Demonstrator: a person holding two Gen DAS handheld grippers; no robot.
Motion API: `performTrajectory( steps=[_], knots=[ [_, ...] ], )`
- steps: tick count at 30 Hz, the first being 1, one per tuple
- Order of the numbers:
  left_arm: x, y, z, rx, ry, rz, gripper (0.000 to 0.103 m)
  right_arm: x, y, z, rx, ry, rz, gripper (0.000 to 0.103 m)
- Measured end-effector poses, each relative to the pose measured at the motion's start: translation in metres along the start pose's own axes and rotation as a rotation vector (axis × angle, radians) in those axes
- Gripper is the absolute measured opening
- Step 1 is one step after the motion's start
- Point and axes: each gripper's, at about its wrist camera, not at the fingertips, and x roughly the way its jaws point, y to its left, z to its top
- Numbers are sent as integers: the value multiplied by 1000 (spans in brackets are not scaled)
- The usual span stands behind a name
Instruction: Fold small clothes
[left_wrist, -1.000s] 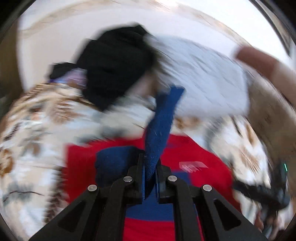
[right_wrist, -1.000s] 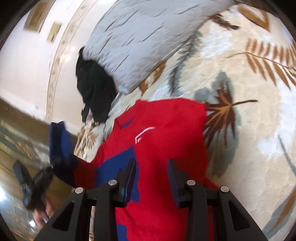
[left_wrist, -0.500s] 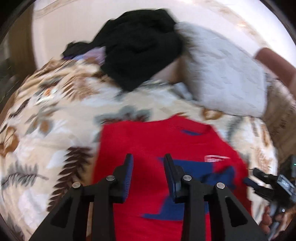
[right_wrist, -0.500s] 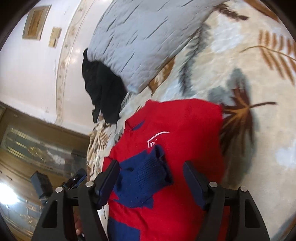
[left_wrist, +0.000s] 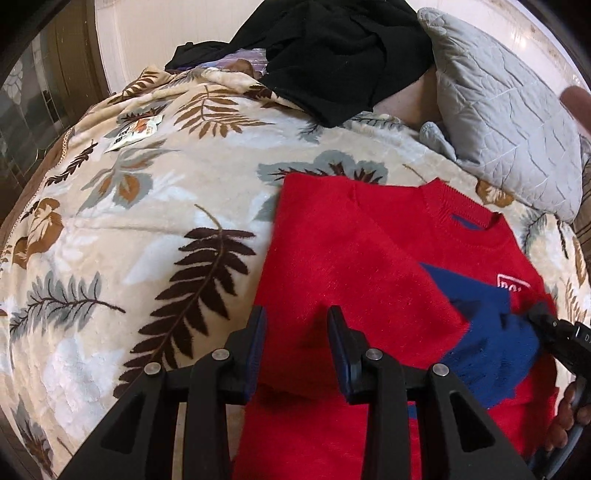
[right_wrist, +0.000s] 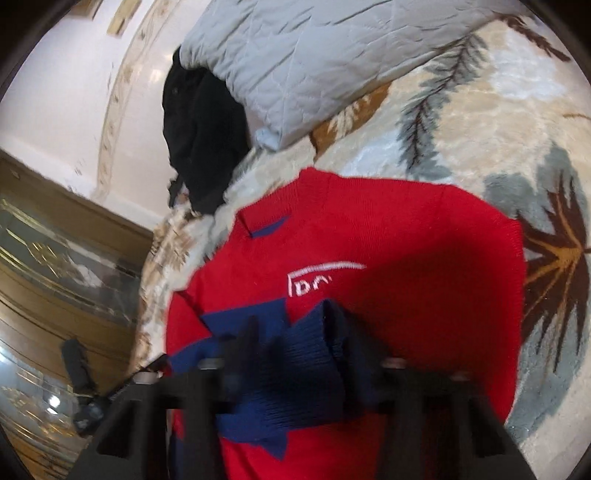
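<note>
A small red sweater (left_wrist: 351, 266) with a white logo lies on a leaf-patterned blanket (left_wrist: 110, 229). Its blue sleeve cuff (left_wrist: 491, 354) lies bunched across the chest. My left gripper (left_wrist: 295, 332) is open and empty above the sweater's left edge. In the right wrist view the sweater (right_wrist: 406, 258) fills the middle and the blue cuff (right_wrist: 295, 376) sits between the fingers of my right gripper (right_wrist: 299, 347). The fingers are blurred and look spread wide around the cuff. The right gripper also shows in the left wrist view (left_wrist: 554, 332).
A grey quilted pillow (left_wrist: 498, 110) lies beyond the sweater's collar. A black garment (left_wrist: 332, 55) is heaped at the far side of the bed. A small paper packet (left_wrist: 136, 129) lies on the blanket at the left. A wooden cabinet (right_wrist: 55, 258) stands beside the bed.
My left gripper let go of the blue sleeve and moved left, now open. The sleeve dropped onto the sweater's chest. My right gripper opened wider and moved down around the blue cuff.
</note>
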Motion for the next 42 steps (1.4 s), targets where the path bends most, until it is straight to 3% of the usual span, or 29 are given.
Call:
performTrajectory(
  steps=[1,3,9,14,15,18,21,22,23,27,32,35,37,39,42],
  knots=[
    [0,0,0,-3,2,2,34,1,2,-1,-10,11,7,13],
    [-3,0,1,-17,-8,0,34,-2,6,-5,-24,13,15,11],
    [-14,-8,4,-4,-67,18,34,-68,33,-7,-97,-155,42,7],
    [2,-24,1,40,-31,34,34,-101,2,-9,-41,-198,-122,7],
    [4,-26,1,44,-29,33,34,-99,-5,-7,-16,-187,-119,10],
    [4,-27,3,41,-33,37,35,-83,-10,-4,40,-95,2,15],
    [10,-25,2,54,-19,74,35,-67,-6,-3,20,-25,23,39],
    [13,-24,1,64,-9,94,35,-60,-7,-4,22,-6,8,58],
    [17,-22,0,72,2,111,35,-56,-10,-3,32,3,-11,65],
    [19,-18,-3,84,4,107,35,-56,-18,-4,62,-21,13,66],
    [18,-17,-5,87,2,111,35,-34,-20,-6,68,13,73,66],
    [13,-11,-2,48,-5,86,35,-21,-9,-11,-11,12,18,58],
    [7,-8,1,21,-29,83,35,-19,2,-16,-75,27,-11,6],
    [-5,-4,5,-10,-83,68,35,-21,14,-23,-112,25,-17,6],
    [-20,0,11,-41,-145,36,35,-43,36,-25,-206,-93,-50,6]
  ],
)
